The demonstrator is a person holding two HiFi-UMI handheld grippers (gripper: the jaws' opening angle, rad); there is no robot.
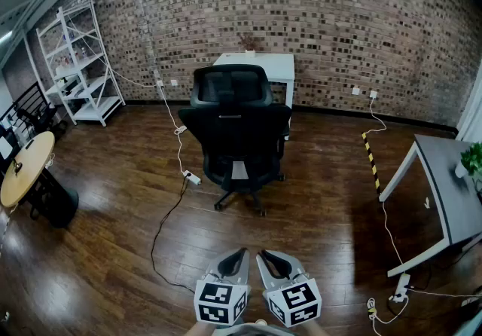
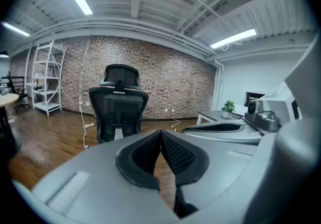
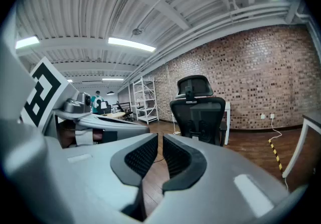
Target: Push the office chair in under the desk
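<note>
- A white worktop (image 1: 265,68) was set against the far brick wall (image 1: 339,18).
- The office chair (image 1: 237,138) was stood on the wooden floor (image 1: 113,199) just on the near side of that worktop, its backrest turned to the near side.
- The left hand-held gripper (image 2: 160,135) was held low and near, well apart from the chair, its jaws closed with nothing between them.
- The right hand-held gripper (image 3: 159,140) was held just beside it, its jaws left at a narrow slit with nothing between them.

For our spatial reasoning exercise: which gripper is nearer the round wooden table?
Left. The left gripper is on the round wooden table's side; the right gripper is beside it, farther away.
</note>
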